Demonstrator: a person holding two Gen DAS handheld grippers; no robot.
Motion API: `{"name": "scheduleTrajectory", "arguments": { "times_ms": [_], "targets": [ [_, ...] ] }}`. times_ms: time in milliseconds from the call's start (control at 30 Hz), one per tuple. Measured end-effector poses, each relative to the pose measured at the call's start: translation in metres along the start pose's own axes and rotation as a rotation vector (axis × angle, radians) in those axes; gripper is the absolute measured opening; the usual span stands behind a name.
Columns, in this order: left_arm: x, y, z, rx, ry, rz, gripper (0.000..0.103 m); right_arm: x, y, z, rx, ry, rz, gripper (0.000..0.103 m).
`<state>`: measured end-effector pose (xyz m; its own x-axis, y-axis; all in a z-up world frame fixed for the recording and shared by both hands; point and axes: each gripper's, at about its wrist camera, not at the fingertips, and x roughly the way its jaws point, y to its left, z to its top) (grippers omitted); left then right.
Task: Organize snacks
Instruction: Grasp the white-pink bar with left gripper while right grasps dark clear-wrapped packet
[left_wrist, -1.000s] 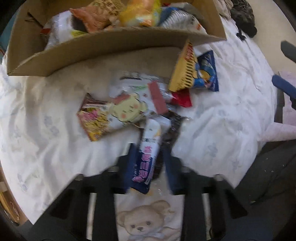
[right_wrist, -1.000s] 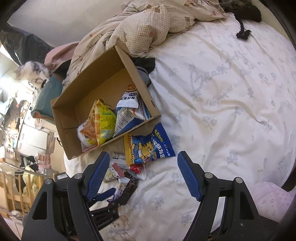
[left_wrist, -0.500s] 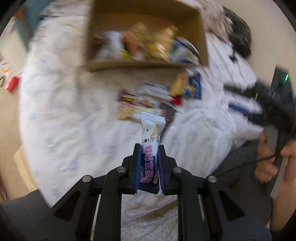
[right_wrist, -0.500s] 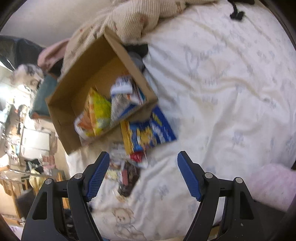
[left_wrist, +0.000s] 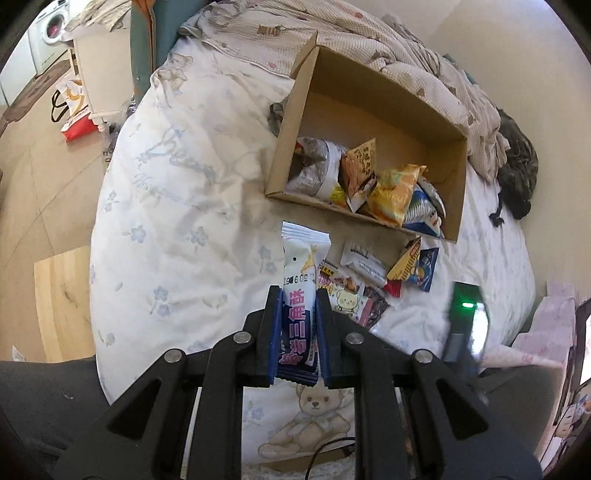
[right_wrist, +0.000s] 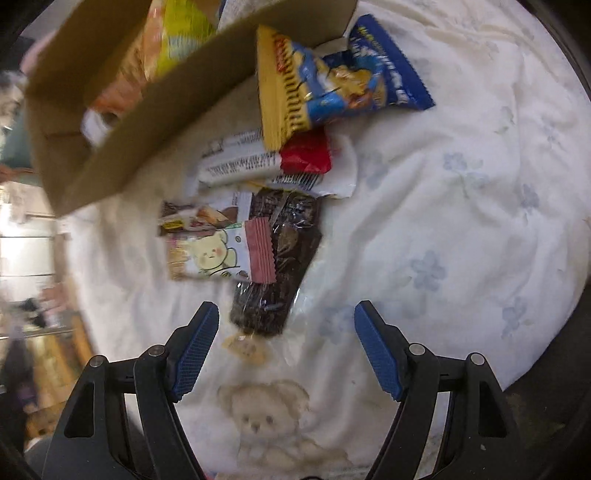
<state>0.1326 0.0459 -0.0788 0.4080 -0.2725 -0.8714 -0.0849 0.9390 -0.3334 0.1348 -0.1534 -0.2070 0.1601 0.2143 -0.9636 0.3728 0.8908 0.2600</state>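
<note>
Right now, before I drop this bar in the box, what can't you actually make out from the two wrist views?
- Left wrist view: the lower end of the white and blue snack bar is hidden between the left tool pads.
- Left wrist view: the packets in the cardboard box overlap; how many is unclear.
- Right wrist view: the box and its contents are motion-blurred and cut by the top edge.
- Right wrist view: the red packet lies partly under the yellow and blue bag.

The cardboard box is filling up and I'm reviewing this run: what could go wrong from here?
1. The left gripper pinches only the lower end of the snack bar; it might swing or slip.
2. The cardboard box has packets heaped against its near wall, so a drop there could spill.
3. The right gripper, opening, may snag the bear-print packet overlapping the dark packet.
</note>
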Motion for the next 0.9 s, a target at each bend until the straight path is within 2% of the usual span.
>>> {"name": "scheduleTrajectory", "arguments": {
  "times_ms": [100,167,233,300,367,433,500,667,733,900],
  "targets": [
    [-0.001,0.002,0.002,-0.016,-0.005,-0.015,0.014,0.008,0.029,-0.002,-0.065,-0.06,-0.119,0.09],
    [-0.004,0.002,0.001,-0.021,-0.005,-0.026,0.014,0.018,0.043,-0.003,-0.11,-0.06,-0.212,0.09],
    [-0.005,0.003,0.001,-0.025,-0.006,-0.036,0.014,0.023,0.048,-0.004,-0.139,-0.076,-0.249,0.091],
    [-0.006,0.006,0.002,-0.035,-0.009,-0.04,0.014,0.023,0.047,-0.006,-0.17,-0.098,-0.233,0.091],
    [-0.006,0.007,0.002,-0.046,-0.005,-0.049,0.014,0.019,0.043,-0.011,-0.221,-0.111,-0.22,0.08],
    [-0.004,0.008,0.002,-0.061,0.013,-0.071,0.014,0.013,0.038,-0.017,-0.272,-0.111,-0.219,0.063],
    [0.0,0.007,0.003,-0.069,0.024,-0.074,0.014,0.007,0.03,-0.016,-0.305,-0.074,-0.183,0.058],
    [-0.001,0.003,0.003,-0.074,0.022,-0.083,0.014,-0.002,0.006,-0.027,-0.387,0.064,-0.08,0.057],
    [-0.002,0.001,0.003,-0.07,0.017,-0.084,0.014,-0.005,0.0,-0.034,-0.444,0.084,-0.088,0.058],
    [0.0,0.003,0.001,-0.075,0.021,-0.077,0.014,0.0,-0.003,-0.052,-0.575,0.07,-0.17,0.068]
  ]
}}
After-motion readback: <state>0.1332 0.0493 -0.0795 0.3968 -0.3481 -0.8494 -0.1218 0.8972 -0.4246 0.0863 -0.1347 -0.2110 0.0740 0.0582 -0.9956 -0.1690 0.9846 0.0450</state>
